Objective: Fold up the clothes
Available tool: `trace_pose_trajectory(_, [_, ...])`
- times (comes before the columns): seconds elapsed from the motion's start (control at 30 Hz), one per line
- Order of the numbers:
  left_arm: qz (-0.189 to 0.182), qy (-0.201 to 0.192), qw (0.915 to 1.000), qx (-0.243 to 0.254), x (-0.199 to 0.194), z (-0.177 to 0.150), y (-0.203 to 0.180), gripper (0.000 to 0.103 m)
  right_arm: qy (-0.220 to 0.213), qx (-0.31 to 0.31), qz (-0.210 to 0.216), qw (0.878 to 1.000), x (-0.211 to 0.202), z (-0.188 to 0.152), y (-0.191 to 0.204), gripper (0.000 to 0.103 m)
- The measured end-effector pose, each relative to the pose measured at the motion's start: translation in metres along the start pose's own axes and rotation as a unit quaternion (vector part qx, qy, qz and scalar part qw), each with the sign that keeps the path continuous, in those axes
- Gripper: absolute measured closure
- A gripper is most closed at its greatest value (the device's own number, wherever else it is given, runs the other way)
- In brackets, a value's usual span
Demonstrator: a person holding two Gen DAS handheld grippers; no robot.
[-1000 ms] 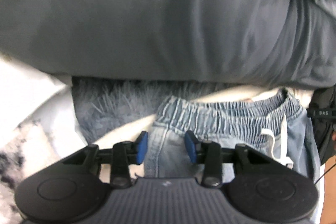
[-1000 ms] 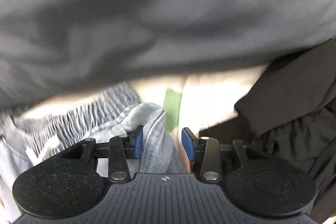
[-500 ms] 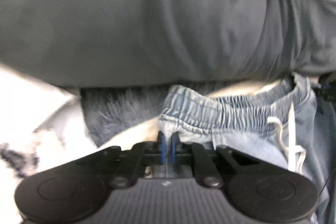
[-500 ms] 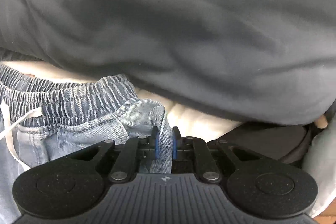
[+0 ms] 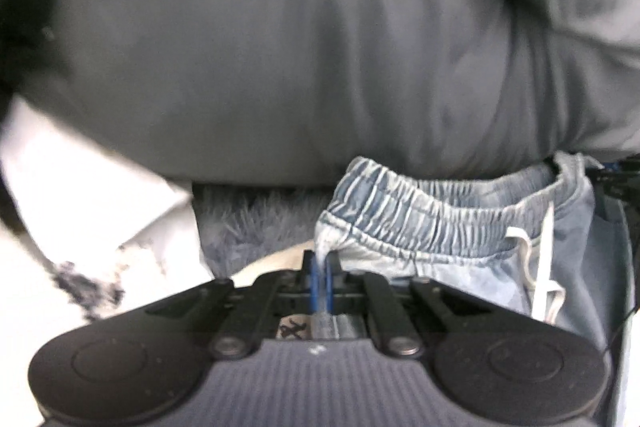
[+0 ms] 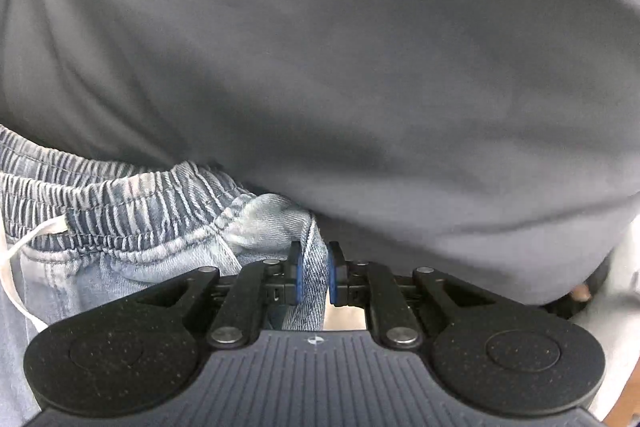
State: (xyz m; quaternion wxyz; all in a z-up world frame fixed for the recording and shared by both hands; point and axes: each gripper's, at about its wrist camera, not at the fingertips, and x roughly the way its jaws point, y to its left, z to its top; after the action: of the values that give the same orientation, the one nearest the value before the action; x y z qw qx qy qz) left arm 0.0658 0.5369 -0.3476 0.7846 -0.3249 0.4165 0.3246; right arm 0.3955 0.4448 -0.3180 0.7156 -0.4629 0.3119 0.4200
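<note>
Left gripper [image 5: 320, 277]: jaws were clamped on one waistband corner of the denim shorts [image 5: 452, 227]
Right gripper [image 6: 313, 277]: jaws pinched the other corner
Shorts' place: held close before the person's grey top [image 6: 320, 47]
Risk: thin pinches might slip; drawstring [image 5: 544, 267] could snag; waistband sagged, so creases could skew

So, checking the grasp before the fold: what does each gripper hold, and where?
Both hold the light-blue denim shorts: left gripper and right gripper each pinch a waistband corner.
</note>
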Motion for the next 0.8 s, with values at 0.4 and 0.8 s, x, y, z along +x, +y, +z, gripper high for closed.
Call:
trace_pose_trajectory(0.4, [0.025, 0.029, 0.9991, -0.019, 0.006, 0.002, -0.002, 0.080, 0.020, 0.073, 0.043, 0.996, 0.009, -0.027, -0.013, 0.072])
trace_pose_trajectory(0.8, [0.060, -0.019, 0.9972, -0.040, -0.036, -0.012, -0.020, 0.066, -0.015, 0.219, 0.140, 0.966, -0.040, -0.095, -0.076, 0.064])
